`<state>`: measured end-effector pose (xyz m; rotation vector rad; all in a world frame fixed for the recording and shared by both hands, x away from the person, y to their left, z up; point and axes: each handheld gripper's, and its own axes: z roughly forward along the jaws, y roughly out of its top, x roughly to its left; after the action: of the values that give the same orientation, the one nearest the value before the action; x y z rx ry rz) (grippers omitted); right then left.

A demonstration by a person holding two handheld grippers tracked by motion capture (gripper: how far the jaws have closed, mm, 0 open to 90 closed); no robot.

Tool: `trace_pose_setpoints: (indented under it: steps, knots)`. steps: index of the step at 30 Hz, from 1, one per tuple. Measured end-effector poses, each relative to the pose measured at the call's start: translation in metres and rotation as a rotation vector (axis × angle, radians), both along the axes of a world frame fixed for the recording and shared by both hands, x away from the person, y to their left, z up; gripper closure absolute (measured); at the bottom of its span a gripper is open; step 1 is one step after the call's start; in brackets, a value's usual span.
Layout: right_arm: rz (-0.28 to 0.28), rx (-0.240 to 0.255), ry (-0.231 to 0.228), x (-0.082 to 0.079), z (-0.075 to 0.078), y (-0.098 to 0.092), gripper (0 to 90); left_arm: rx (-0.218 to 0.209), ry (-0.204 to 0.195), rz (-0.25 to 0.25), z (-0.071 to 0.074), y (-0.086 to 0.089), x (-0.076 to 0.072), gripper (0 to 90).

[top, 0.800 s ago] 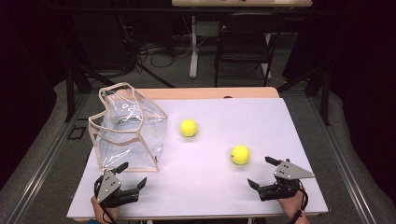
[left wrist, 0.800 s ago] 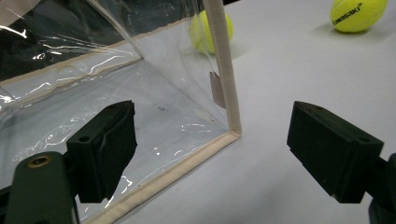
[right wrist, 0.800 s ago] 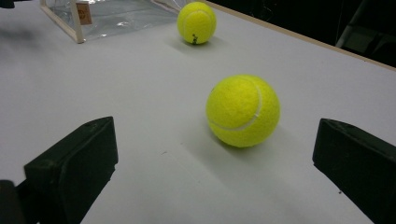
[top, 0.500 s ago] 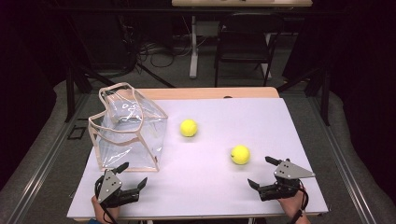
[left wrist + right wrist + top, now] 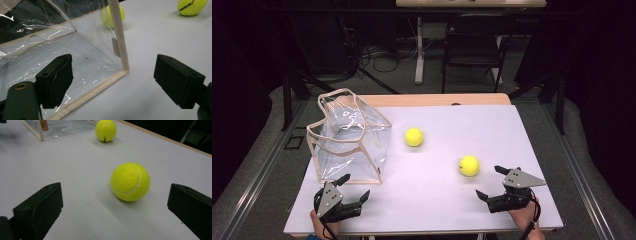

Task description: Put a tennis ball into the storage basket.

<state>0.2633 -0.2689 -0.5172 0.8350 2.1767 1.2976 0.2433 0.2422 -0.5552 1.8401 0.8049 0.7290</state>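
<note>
Two yellow tennis balls lie on the white table point(image 5: 442, 200). The near ball point(image 5: 469, 165) point(image 5: 130, 181) rests just ahead of my right gripper point(image 5: 491, 182) point(image 5: 115, 207), whose jaws stand open with nothing between them. The far ball point(image 5: 414, 137) point(image 5: 105, 130) point(image 5: 112, 15) lies beside a clear plastic bag point(image 5: 348, 140) point(image 5: 62, 42) with beige trim, standing open at the table's left. My left gripper point(image 5: 354, 187) point(image 5: 113, 77) is open near the front edge, its jaws facing the bag's front lower corner point(image 5: 125, 70) without touching it.
A wooden strip point(image 5: 437, 100) borders the table's far edge. Beyond it stand a dark chair point(image 5: 474, 55) and a table leg with cables point(image 5: 418, 50) on the floor. Metal rails point(image 5: 257, 170) run along both sides of the table.
</note>
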Motion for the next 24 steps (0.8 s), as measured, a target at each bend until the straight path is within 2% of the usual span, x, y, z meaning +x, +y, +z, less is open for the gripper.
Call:
trace_pose_setpoints:
  steps: [24]
  knots:
    - [-0.023, -0.06, 0.083, 0.028, 0.015, 0.012, 0.1, 0.004, 0.003, -0.003, 0.0, 0.0, 0.0, 15.9]
